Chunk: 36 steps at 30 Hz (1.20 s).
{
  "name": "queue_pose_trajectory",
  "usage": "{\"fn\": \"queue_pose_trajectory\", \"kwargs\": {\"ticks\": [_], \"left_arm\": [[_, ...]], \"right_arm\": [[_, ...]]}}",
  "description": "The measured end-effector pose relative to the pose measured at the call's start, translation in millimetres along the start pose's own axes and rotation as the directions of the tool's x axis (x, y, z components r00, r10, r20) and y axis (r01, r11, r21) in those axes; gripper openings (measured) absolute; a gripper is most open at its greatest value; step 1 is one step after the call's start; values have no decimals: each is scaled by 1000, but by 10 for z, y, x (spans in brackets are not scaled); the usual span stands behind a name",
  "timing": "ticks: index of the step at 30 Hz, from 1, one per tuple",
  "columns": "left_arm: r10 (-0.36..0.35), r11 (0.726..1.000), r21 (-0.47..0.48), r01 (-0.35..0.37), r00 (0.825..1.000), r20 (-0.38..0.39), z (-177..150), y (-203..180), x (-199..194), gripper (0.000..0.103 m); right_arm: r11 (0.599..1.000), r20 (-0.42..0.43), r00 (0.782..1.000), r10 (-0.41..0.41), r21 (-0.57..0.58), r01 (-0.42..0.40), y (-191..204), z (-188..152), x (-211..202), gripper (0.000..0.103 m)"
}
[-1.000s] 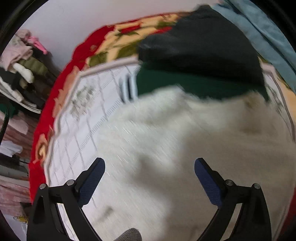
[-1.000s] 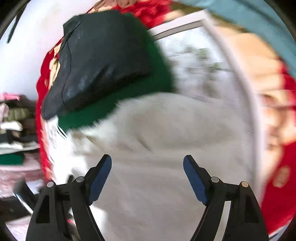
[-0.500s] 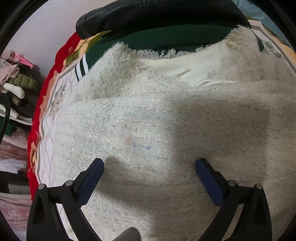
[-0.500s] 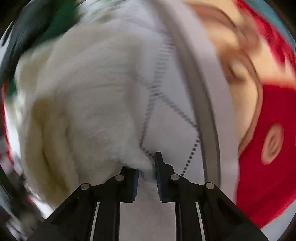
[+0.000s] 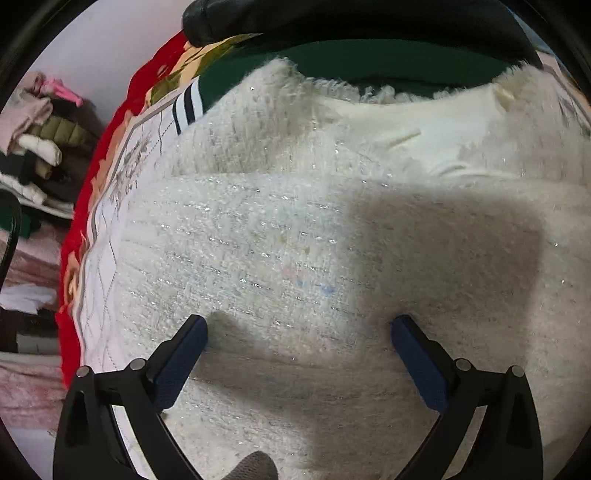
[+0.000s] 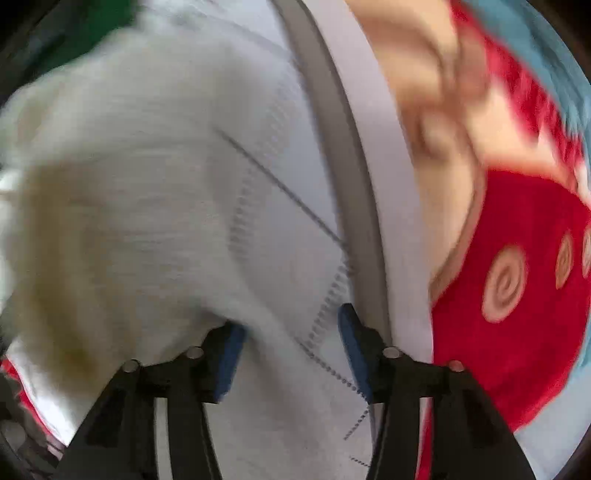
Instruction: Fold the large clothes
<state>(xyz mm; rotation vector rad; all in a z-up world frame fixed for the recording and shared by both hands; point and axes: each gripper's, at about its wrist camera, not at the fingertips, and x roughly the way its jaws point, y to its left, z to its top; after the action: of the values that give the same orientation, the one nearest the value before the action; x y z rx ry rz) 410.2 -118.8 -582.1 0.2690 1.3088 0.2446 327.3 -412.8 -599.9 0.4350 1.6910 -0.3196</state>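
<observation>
A cream fuzzy knit garment (image 5: 295,258) with silver threads lies spread on the quilted bed cover. My left gripper (image 5: 299,332) is open, its blue pads low over the garment's middle. In the blurred right wrist view the same cream garment (image 6: 129,203) lies at the left, its edge reaching between the jaws. My right gripper (image 6: 291,328) is open, its left pad against the garment's edge, over the white quilted cover (image 6: 280,387).
A dark green garment (image 5: 369,62) and a black leather one (image 5: 295,18) lie beyond the cream one. The bed cover has a red floral border (image 5: 96,177), also in the right wrist view (image 6: 517,314). Stacked clothes (image 5: 40,136) sit off the bed at left.
My right gripper, shut on the cream garment's edge half a second ago, has opened. My left gripper stays open over the garment and has barely moved since then.
</observation>
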Motion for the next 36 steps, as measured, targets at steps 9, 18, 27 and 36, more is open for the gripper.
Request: {"fn": "queue_pose_trajectory", "kwargs": {"ticks": [9,18,27,36], "left_arm": [[38,988,-150,-23,994,100,29,689,-482,103],[130,971,-212,-110,988,84,70,1122,-338,103],[185,970,-151,-189,982,-39,87,1012,388,103],[134,984,-132,-123,988,82,-1,921,-208,103]], "right_arm": [[851,208,836,509,30,-525,156,-433,-855,61],[901,167,887,430,-135,-412,828,-133,-673,17],[977,168,963,210,-79,-199,707,433,-295,27],[976,358,908,215,-99,-192,743,-75,-1106,43]]}}
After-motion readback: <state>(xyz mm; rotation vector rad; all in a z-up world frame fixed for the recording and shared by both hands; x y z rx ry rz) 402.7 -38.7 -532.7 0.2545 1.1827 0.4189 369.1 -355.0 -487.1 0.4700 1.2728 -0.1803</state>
